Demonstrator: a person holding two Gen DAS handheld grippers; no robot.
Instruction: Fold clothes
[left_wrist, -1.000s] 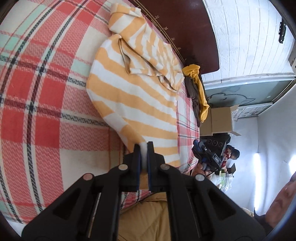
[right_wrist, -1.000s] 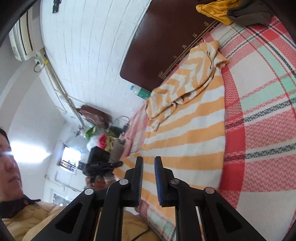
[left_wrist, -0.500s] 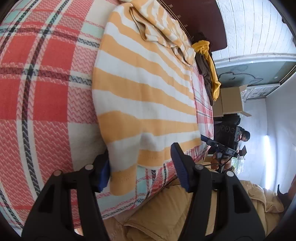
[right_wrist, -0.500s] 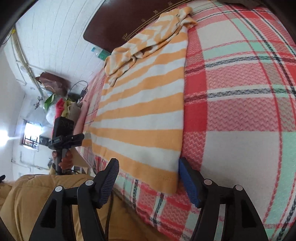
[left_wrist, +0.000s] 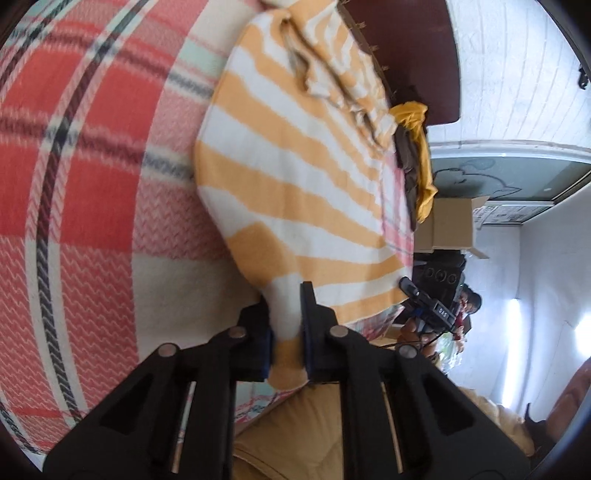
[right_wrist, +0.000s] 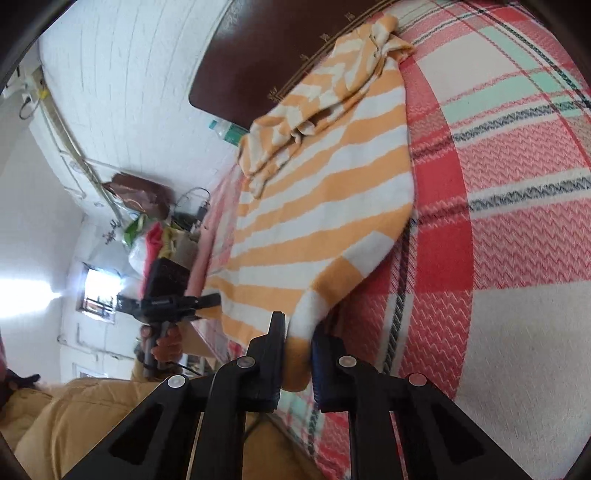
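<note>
Low over the plaid blanket, near the bed's edge, both aimed toward the headboard. Left gripper clenched on one hem corner of the striped sweater; right gripper clenched on the other corner. Sweater spread flat, sleeves bunched at the far end. Half a second ago both sets of jaws gaped wide around the hem; now closed on it.

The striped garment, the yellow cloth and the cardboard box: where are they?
striped garment (left_wrist: 295, 177), left wrist view, middle of its flat body
yellow cloth (left_wrist: 421, 147), left wrist view, draped middle fold
cardboard box (left_wrist: 452, 223), left wrist view, front face
</note>
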